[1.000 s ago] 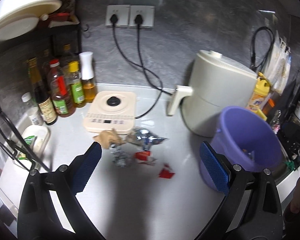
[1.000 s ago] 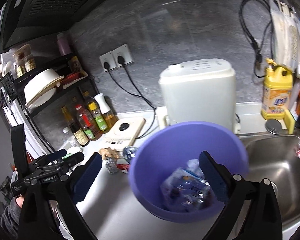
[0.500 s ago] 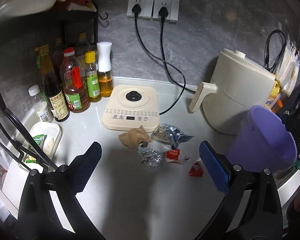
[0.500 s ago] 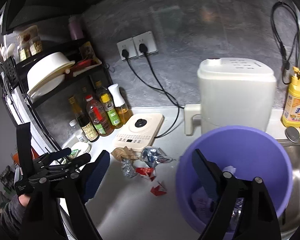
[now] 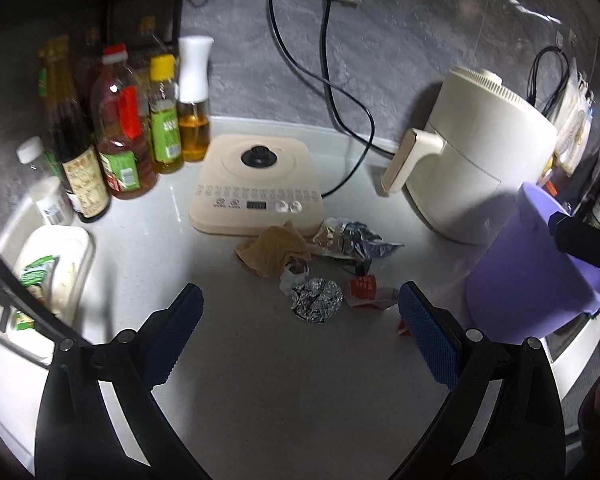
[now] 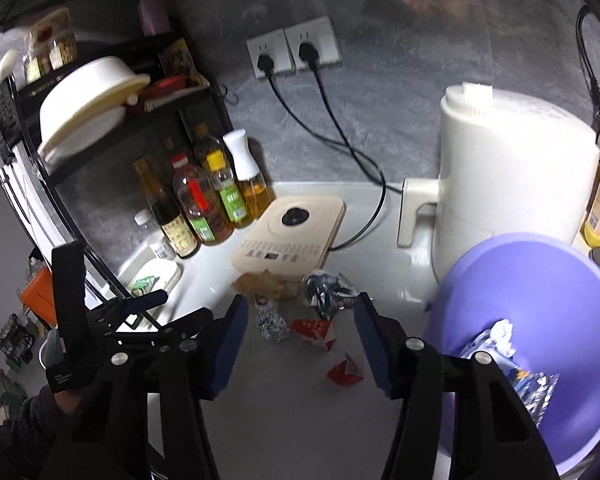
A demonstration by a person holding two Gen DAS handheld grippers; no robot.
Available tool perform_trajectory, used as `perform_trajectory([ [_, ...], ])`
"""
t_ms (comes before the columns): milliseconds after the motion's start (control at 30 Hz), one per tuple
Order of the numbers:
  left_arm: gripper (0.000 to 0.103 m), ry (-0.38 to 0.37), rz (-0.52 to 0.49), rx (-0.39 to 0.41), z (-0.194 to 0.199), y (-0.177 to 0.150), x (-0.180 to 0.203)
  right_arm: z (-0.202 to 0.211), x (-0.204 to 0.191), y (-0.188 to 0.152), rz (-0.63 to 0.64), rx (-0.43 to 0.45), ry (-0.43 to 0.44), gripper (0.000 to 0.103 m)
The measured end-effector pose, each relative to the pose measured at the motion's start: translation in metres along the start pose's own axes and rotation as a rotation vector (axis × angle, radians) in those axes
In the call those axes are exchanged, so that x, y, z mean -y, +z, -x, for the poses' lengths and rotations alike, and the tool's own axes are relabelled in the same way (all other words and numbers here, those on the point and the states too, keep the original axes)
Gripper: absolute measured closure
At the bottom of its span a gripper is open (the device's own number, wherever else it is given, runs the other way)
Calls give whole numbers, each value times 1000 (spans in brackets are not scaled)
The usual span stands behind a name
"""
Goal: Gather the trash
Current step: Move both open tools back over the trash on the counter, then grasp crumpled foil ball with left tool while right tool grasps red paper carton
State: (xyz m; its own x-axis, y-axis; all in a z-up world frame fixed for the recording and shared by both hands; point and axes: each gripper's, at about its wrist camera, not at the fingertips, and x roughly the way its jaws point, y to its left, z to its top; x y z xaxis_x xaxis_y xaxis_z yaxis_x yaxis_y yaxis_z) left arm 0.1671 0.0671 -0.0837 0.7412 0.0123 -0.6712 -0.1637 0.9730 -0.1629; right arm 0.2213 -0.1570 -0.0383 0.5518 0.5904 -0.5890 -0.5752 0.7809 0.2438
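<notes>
Step in hand: approach to the trash pile. Both the left gripper (image 5: 300,316) and right gripper (image 6: 297,336) hover with jaws spread, empty, above the foil ball (image 5: 316,300) and red wrapper (image 5: 366,291) on the counter (image 5: 279,380) beside the purple bin (image 6: 540,320). The next move likely calls for lowering onto one piece and closing.

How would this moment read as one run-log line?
left gripper: open | right gripper: open | foil ball: on counter | purple bin: some trash inside

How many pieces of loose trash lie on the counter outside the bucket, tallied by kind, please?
Brown paper: 1
Foil ball: 1
Shiny wrapper: 1
Red packet: 1
Red scrap: 1
Total: 5
</notes>
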Motion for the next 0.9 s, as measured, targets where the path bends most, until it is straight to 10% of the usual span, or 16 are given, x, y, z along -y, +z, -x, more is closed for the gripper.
perform_trajectory([
  [667, 27, -174, -14, -182, -108, -5, -10, -89, -8, -28, -7, -192, -118, 66],
  [900, 57, -184, -5, -228, -124, -14, -7, -124, 0, -33, 24, -283, -110, 66],
])
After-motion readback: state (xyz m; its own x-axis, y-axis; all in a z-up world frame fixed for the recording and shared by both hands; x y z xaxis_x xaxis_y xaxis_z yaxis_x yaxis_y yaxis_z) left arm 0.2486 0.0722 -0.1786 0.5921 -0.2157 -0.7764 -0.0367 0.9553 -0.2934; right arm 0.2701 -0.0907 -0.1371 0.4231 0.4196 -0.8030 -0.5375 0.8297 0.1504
